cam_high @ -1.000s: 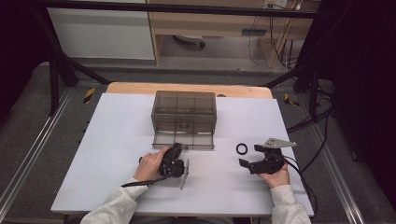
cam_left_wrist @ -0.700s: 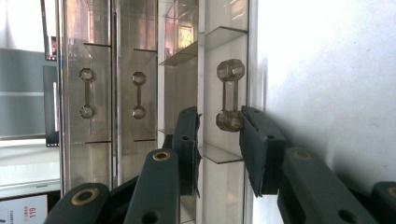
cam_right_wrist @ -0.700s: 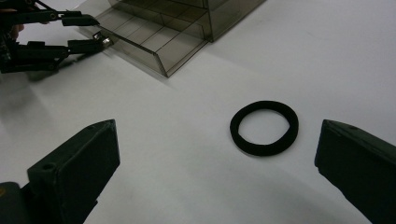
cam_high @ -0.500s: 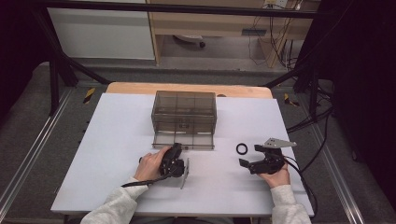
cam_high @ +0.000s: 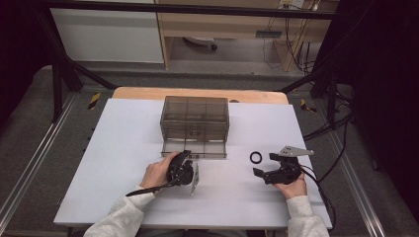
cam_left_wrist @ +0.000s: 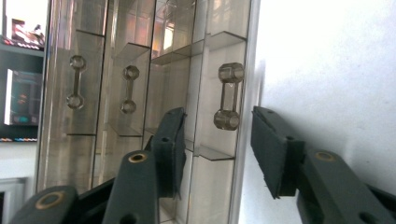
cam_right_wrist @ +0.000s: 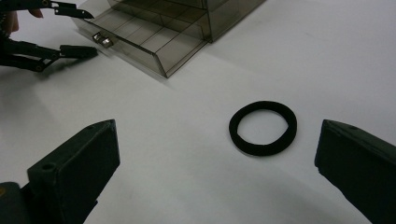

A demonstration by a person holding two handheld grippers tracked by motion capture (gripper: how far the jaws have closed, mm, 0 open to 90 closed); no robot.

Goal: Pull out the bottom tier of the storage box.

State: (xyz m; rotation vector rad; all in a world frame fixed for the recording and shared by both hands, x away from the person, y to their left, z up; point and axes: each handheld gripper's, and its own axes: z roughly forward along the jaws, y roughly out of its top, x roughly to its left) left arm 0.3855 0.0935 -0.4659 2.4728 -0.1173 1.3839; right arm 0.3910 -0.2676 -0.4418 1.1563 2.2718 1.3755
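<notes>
Smoky clear plastic, the bottom drawer [cam_high: 194, 148] stands pulled out from the small drawer cabinet [cam_high: 194, 117] mid-table; it should be light, stiff, slick and easily cracked, so I'd take it only by its little bar handle [cam_left_wrist: 229, 95]. My left tool [cam_left_wrist: 218, 140] has just been opening, jaws either side of that handle, not pressing it. Black rubbery ring [cam_right_wrist: 263, 127] lies flat nearby, between my right tool's [cam_right_wrist: 217, 170] wide-apart jaws; I'd pinch its rim.
</notes>
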